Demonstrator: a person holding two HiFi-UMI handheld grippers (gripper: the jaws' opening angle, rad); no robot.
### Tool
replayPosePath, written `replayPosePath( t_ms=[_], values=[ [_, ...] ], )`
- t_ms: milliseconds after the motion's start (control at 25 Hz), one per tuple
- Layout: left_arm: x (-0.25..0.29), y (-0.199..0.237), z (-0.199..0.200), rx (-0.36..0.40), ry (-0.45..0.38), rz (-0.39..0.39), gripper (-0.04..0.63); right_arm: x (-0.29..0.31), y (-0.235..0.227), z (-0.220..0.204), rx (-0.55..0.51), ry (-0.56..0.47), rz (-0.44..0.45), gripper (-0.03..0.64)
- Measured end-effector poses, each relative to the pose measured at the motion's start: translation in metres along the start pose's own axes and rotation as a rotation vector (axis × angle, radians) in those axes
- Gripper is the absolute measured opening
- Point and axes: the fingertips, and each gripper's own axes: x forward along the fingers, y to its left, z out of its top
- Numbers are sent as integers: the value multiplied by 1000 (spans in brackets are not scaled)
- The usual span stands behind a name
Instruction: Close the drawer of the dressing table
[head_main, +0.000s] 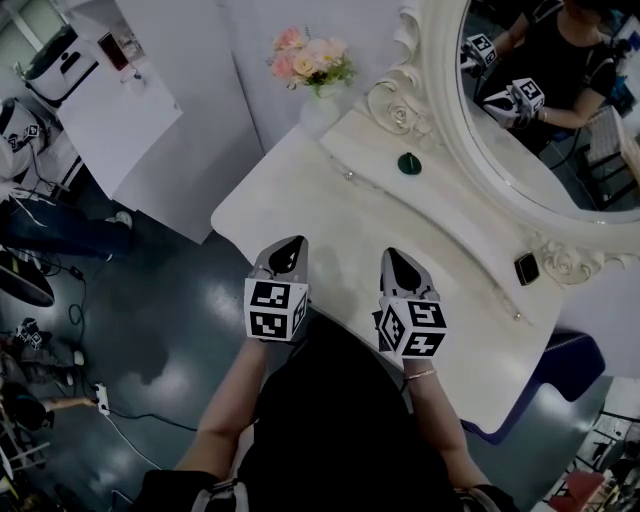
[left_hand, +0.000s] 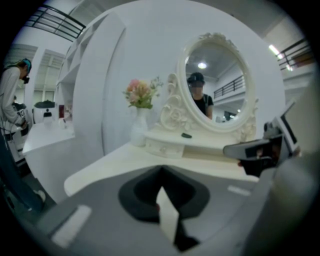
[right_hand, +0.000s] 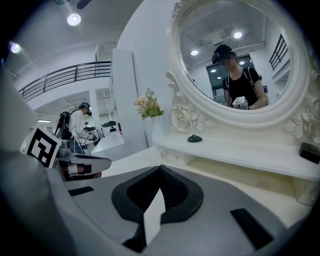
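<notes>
1. The left claw is held over the front edge of the white table. Its jaws are pressed together and nothing is pinched between them.
2. The right claw is held just beside it at a like height. Its jaws are likewise pressed together on nothing.
3. Both claws are pointed toward the oval mirror, in which the person and the two marker cubes are reflected.
4. A raised shelf is seen at the foot of the mirror, along the back of the table.
5. The drawer is set under the left end of that shelf, next to the vase, with a small knob on its front. It lies well apart from both claws, and neither touches it.
6. Whether the drawer front is flush or pulled out cannot be told from these views.
7. A second knob is seen under the right end of the shelf.
8. A white vase with pink flowers is stood at the table's back left corner.
9. A small green object and a small dark object are laid on the shelf, well apart.
</notes>
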Motion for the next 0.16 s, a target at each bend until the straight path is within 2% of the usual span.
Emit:
replayPosePath(
  t_ms=[160],
  values=[
    [5,2,3,3,-5,1,8,5,0,1,-1,0,6,3]
  ],
)
